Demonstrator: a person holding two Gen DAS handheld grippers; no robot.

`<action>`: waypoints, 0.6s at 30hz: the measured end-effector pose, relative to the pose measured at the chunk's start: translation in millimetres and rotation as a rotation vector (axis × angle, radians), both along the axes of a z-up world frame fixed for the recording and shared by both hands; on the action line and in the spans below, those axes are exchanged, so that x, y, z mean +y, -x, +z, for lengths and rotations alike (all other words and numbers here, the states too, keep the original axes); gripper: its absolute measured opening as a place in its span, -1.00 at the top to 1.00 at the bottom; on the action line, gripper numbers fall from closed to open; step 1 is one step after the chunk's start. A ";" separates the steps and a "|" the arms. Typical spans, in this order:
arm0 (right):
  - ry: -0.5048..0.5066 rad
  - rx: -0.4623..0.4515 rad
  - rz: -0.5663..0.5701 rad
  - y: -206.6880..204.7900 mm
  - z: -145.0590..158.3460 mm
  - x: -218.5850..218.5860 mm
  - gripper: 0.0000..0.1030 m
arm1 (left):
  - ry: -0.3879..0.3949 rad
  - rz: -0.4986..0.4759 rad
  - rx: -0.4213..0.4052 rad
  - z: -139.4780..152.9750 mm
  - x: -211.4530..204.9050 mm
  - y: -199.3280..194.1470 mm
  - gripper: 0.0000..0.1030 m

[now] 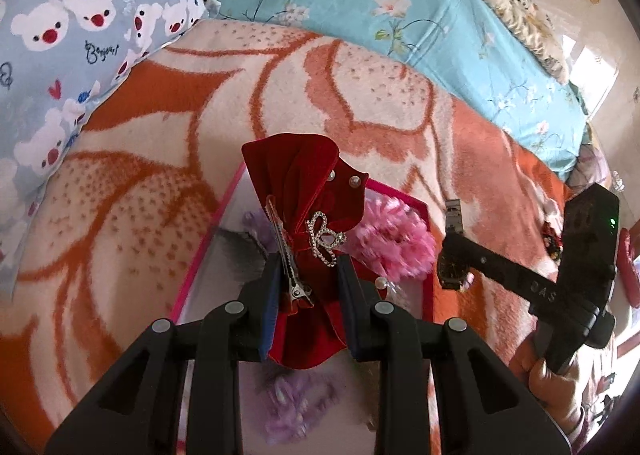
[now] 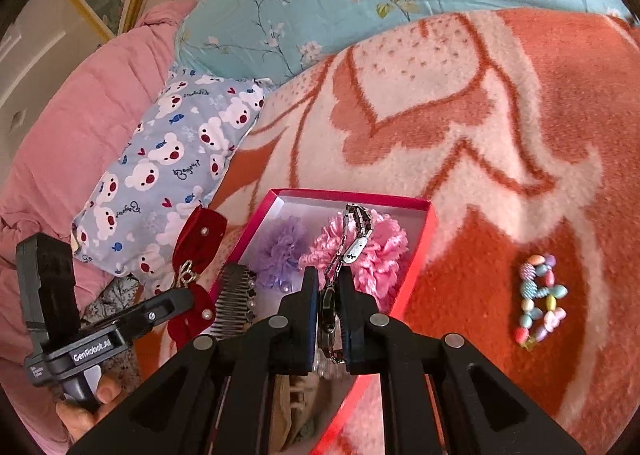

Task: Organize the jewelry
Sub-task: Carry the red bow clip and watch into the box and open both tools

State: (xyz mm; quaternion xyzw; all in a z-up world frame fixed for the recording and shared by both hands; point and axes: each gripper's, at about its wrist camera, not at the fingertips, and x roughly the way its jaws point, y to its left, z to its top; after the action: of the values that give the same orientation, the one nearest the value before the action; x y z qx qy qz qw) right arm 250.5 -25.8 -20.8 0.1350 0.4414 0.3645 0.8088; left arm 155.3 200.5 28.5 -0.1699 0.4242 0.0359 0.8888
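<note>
Left hand-held gripper (image 1: 308, 279) is pinched partway closed on the waist of a red velvet bow hair clip (image 1: 306, 207), metal alligator clip against the left finger, rhinestone charm facing the lens. It hangs over the near left edge of the pink box (image 2: 416, 251), which looks like a carry toward the box, not a set-down yet.

Right hand-held gripper (image 2: 328, 295) is squeezed nearly together on a metal-link wristwatch (image 2: 352, 243), the band dangling up the middle of the frame, over the box too. Holding it by the case keeps the loose band clear of the fingers, I'd judge.

Inside the box: a pink pom hair tie (image 2: 376, 251) at centre, a purple one (image 2: 280, 247) to its left, a dark hair comb (image 2: 234, 303) leaning on the left wall.

Out at the right of the frame, a pastel bead bracelet (image 2: 540, 299) lies on the orange blanket (image 2: 500, 135), well apart from the box and seemingly not yet sorted.
</note>
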 end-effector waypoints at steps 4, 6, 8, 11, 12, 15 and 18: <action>0.000 0.004 0.017 -10.0 -4.5 9.3 0.82 | -0.012 0.009 0.016 -4.8 5.0 -21.0 0.52; 0.001 0.006 0.024 -14.6 -6.5 13.5 0.82 | -0.021 0.012 0.026 -7.8 6.2 -29.6 0.52; 0.001 0.007 0.029 -19.2 -8.8 17.2 0.82 | -0.029 0.023 0.041 -12.7 8.6 -38.0 0.52; 0.011 0.011 0.034 -26.5 -14.2 22.4 0.82 | -0.034 0.027 0.071 -23.5 10.8 -47.9 0.52; 0.018 0.013 0.034 -28.4 -17.2 23.8 0.82 | -0.036 0.028 0.082 -27.3 11.0 -50.5 0.52; 0.049 0.033 0.040 -33.2 -31.2 27.7 0.82 | -0.030 0.020 0.131 -44.0 10.4 -57.2 0.51; 0.058 0.057 0.049 -35.3 -45.1 28.3 0.82 | -0.032 0.014 0.130 -46.8 9.1 -56.7 0.51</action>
State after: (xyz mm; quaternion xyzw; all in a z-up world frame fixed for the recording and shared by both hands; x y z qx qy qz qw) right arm 285.8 2.5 -65.9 0.1109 0.4777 0.3674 0.7903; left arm 211.9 209.6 -18.3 -0.1559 0.4791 0.0601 0.8617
